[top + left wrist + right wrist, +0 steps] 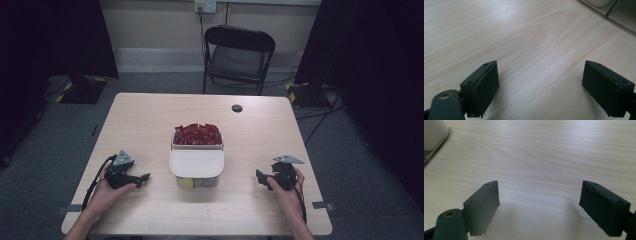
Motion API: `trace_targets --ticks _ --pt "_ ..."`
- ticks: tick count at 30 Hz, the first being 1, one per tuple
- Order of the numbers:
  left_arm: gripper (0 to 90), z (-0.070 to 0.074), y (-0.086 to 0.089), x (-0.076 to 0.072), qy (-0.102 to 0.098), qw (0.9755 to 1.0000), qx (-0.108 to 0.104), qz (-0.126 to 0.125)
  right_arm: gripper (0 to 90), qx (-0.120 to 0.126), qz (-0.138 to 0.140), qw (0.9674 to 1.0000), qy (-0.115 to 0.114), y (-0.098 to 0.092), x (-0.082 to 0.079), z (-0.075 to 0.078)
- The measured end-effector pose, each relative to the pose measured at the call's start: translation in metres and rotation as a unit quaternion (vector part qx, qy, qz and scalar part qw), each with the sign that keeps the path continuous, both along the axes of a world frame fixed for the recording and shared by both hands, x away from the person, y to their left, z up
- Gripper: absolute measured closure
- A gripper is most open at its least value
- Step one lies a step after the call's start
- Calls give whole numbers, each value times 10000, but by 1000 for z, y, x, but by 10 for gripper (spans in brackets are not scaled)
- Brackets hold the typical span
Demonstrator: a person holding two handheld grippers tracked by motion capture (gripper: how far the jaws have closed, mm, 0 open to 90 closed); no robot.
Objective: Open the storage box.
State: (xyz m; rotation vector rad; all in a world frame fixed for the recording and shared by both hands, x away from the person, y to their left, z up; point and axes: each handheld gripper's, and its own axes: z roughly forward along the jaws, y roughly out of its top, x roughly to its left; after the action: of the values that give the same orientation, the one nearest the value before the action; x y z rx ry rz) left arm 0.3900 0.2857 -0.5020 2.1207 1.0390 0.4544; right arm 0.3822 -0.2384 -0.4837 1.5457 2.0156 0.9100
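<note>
While the container [196, 162] sat between them, your left gripper [144, 178] and right gripper [260, 178] stood spread, pinching nothing.

Wall: pale wall [160, 25] at the back, with a white socket plate [205, 5] at the top.
Floor: grey carpet [150, 82]; cables [312, 115] trail at the right.
Furniture: black folding chair [238, 55] behind the light wood table [150, 120].
Sides: dark curtains [55, 35] left and right.
Table detail: small dark round hole [237, 108] near the far edge.
</note>
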Motion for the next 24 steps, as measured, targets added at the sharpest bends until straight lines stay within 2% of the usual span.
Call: trace_targets --ticks 3,7,16,19,24 --pt "135 0 0 0 0 10000 -4 2 147 124 86 9999 54 2 -3 4" --pt "135 0 0 0 -1 10000 -15 7 147 139 295 9995 -27 8 -7 9" --pt "135 0 0 0 0 10000 0 -1 146 -38 546 9984 -173 25 -15 20" --pt "135 0 0 0 -1 10000 -5 1 145 38 630 9978 -176 29 -18 24" --pt "135 0 0 0 0 10000 2 -3 146 112 858 9958 -308 39 -26 32"
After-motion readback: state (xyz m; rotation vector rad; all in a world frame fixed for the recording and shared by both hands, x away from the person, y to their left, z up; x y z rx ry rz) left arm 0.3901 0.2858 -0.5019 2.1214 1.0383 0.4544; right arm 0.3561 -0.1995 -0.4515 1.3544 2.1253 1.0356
